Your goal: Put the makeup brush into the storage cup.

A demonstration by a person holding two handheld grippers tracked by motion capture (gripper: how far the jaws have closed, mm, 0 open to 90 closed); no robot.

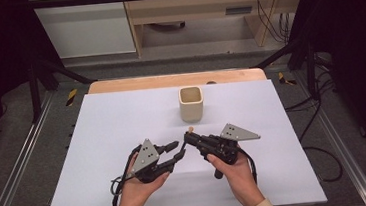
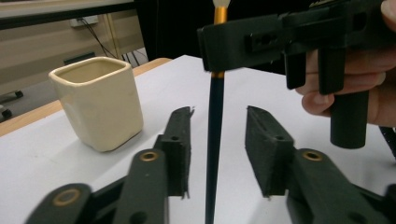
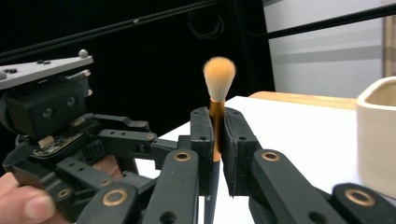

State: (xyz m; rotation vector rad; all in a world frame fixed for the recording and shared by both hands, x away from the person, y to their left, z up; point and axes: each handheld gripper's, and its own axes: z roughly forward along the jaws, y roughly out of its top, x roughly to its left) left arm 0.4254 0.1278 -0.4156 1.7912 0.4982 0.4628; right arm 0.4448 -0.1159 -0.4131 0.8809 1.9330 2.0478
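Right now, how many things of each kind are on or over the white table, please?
Brush: 1
Cup: 1
Grippers: 2, the left gripper and the right gripper
Total: 4

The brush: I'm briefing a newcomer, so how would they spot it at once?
Start at the white table, before the cream square cup. The right gripper holds the brush upright there: a dark handle, gold ferrule and pale orange tuft, the one slim thing.
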